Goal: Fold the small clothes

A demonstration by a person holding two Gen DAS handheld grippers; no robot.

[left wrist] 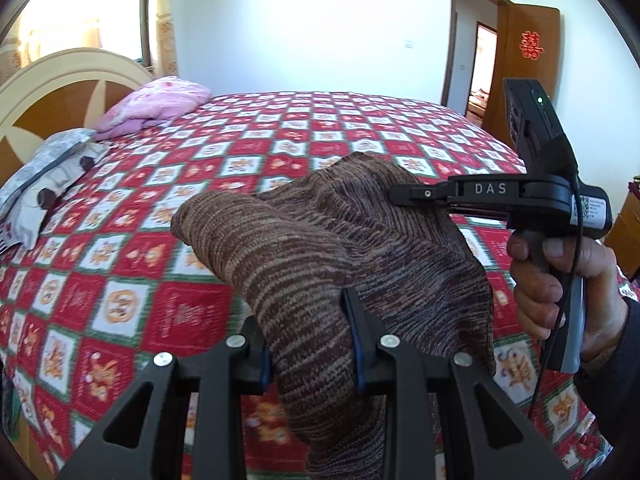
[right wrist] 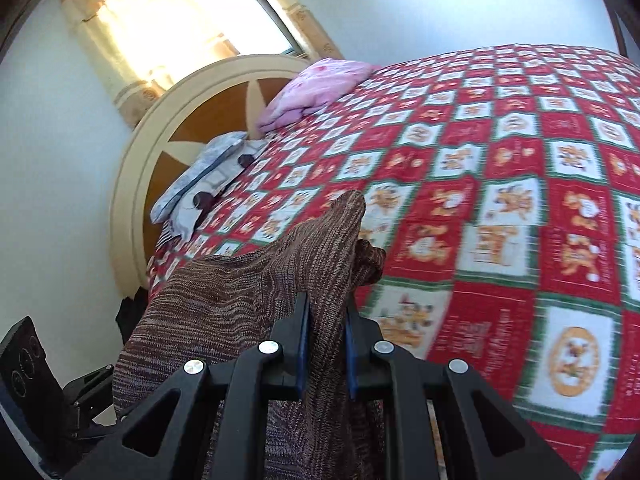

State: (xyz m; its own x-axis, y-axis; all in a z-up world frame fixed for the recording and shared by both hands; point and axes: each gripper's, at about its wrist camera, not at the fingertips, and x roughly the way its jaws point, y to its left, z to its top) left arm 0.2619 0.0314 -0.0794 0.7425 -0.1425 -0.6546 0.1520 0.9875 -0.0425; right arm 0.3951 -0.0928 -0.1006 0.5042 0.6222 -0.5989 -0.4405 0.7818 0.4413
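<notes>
a brown and tan striped knit garment (left wrist: 320,256), bunched and creased, hangs above the red checked bedspread (left wrist: 132,280), pinched by both left gripper (left wrist: 310,344) and right gripper (right wrist: 326,344).

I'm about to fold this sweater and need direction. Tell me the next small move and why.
Probably lower both grippers toward the bedspread and spread them apart. The brown sweater hangs bunched in the air, pinched by the left gripper and the right gripper, so it likely needs to lie flat before any fold.
</notes>
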